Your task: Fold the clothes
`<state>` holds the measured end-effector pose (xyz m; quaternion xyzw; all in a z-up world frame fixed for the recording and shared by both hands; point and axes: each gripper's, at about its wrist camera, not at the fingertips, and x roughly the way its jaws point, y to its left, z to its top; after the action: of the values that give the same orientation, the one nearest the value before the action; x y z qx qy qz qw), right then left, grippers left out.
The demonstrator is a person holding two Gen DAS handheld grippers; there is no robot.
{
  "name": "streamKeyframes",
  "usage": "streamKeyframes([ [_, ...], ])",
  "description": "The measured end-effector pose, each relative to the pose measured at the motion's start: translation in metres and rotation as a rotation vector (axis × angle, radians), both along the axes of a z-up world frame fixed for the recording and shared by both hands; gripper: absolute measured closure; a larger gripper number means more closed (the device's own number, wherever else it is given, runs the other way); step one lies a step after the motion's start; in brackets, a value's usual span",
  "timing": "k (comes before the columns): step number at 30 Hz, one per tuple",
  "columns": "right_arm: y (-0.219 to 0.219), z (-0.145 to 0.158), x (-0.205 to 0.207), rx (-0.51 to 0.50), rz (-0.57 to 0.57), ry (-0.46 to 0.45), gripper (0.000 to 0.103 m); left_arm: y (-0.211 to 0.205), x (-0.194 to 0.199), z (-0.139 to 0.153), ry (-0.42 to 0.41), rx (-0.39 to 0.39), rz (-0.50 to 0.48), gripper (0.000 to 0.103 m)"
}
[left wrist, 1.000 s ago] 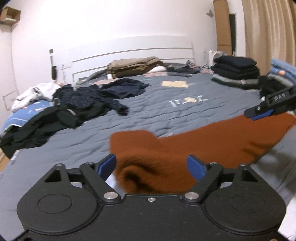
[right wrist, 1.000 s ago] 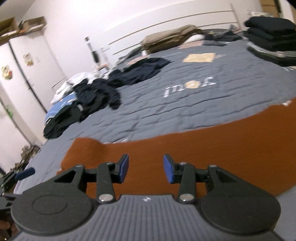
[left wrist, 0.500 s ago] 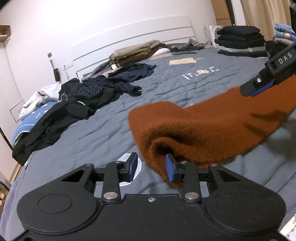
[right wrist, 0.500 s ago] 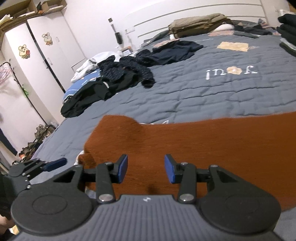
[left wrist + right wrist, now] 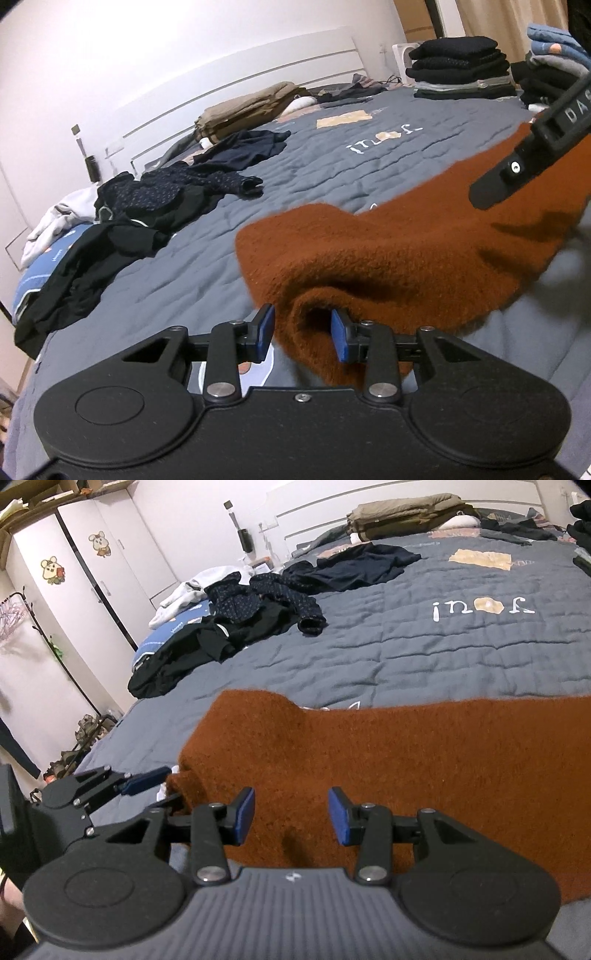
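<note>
Garment: rust-orange knit sweater (image 5: 388, 251) spread across the grey quilt (image 5: 229, 273), long axis running from the left claw across to the right one.
Left gripper (image 5: 302, 330): jaws have just been closing, and a bunched fold of the sweater's end sits between the blue pads, apparently pinched.
Right gripper (image 5: 291, 814): parted, hovering just above the flat knit, nothing caught between its fingers.
Key relation: the fabric lies directly ahead of and below the right claw; the left hand already has the sweater's end.
Judgement: the right claw likely needs to dip and clamp before any lifting or folding.
Background: loose dark clothes (image 5: 236, 627) lie well apart.
</note>
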<state>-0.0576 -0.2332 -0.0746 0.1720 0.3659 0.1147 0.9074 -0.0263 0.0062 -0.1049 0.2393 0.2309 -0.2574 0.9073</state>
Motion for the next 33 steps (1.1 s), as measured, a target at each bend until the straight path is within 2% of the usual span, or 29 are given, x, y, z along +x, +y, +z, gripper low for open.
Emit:
streamKeyframes([
  [1, 0.0, -0.001, 0.0, 0.0, 0.0, 0.003, 0.06, 0.0, 0.0, 0.0, 0.005, 0.0, -0.008, 0.09],
  [2, 0.0, -0.002, 0.001, 0.0, -0.001, 0.006, 0.06, 0.0, 0.0, 0.0, 0.013, 0.003, -0.012, 0.098],
  [9, -0.005, -0.005, 0.004, 0.006, -0.004, 0.017, 0.06, 0.032, -0.011, 0.023, 0.038, -0.043, -0.033, 0.098],
  [13, -0.005, -0.006, 0.005, 0.013, -0.001, 0.028, 0.06, 0.056, -0.027, 0.036, 0.08, -0.053, -0.063, 0.099],
  [15, -0.003, -0.007, 0.005, 0.009, 0.002, 0.033, 0.06, 0.058, -0.035, 0.033, 0.128, -0.028, -0.102, 0.099],
  [18, 0.001, -0.008, 0.007, -0.002, 0.007, 0.037, 0.06, 0.053, -0.04, 0.021, 0.164, 0.057, -0.125, 0.097],
  [19, 0.002, -0.009, 0.008, -0.005, 0.008, 0.039, 0.06, 0.052, -0.041, 0.018, 0.174, 0.07, -0.131, 0.093],
  [20, 0.003, -0.01, 0.008, -0.009, 0.008, 0.04, 0.06, 0.053, -0.041, 0.018, 0.185, 0.058, -0.134, 0.078],
  [21, 0.004, -0.01, 0.008, -0.011, 0.005, 0.04, 0.06, 0.055, -0.039, 0.02, 0.197, 0.027, -0.13, 0.066],
  [22, 0.004, -0.011, 0.009, -0.013, 0.001, 0.04, 0.06, 0.06, -0.037, 0.024, 0.206, -0.027, -0.123, 0.041],
  [23, 0.005, -0.011, 0.01, -0.013, -0.005, 0.039, 0.06, 0.065, -0.033, 0.028, 0.21, -0.101, -0.102, 0.028],
  [25, 0.005, -0.012, 0.011, -0.013, -0.017, 0.039, 0.06, 0.074, -0.025, 0.034, 0.228, -0.233, -0.055, 0.029],
  [27, 0.005, -0.013, 0.013, -0.014, -0.026, 0.039, 0.06, 0.076, -0.016, 0.035, 0.246, -0.307, 0.009, 0.032],
  [29, 0.005, -0.015, 0.014, -0.017, -0.03, 0.041, 0.06, 0.073, -0.006, 0.031, 0.275, -0.349, 0.047, 0.048],
  [33, 0.003, -0.016, 0.015, -0.023, -0.037, 0.041, 0.06, 0.066, 0.012, 0.017, 0.357, -0.391, 0.124, 0.048],
])
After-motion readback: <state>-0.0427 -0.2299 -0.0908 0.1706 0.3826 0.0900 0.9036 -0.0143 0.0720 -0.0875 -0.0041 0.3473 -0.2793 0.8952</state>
